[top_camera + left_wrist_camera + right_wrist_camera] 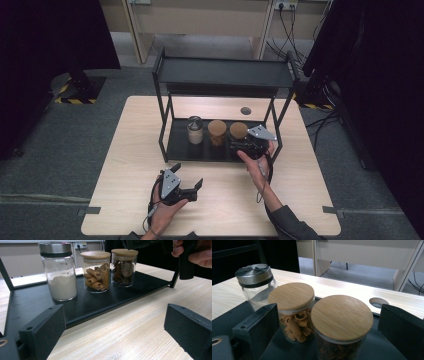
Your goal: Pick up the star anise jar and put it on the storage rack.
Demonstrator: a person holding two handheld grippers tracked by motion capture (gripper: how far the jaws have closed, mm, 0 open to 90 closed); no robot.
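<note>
On the lower shelf of the black metal two-tier rack [172, 145], three glass jars stand upright in a row. My right claw [325, 322] is at the row's right end, level with the glass jar of dark brown spice under a round bamboo lid [342, 315]. Its two black jaws are spread wide, one on each side of that jar; neither touches the glass. Just beside it stands the glass jar of rolled cinnamon sticks with a matching bamboo lid [291, 295], the two jars nearly touching. Farther along is the glass jar of white powder with a brushed steel screw cap [254, 273].

My left claw [189, 176] hovers over the pale wooden table [125, 150], near its front edge and well apart from the rack. Its jaws are also spread and hold nothing. From the left gripper view the jars run powder, cinnamon, dark spice from left to right, and my right hand shows at the upper right, wrapped round its gripper's handle. A round cable hole [245, 110] sits in the tabletop behind the rack.
</note>
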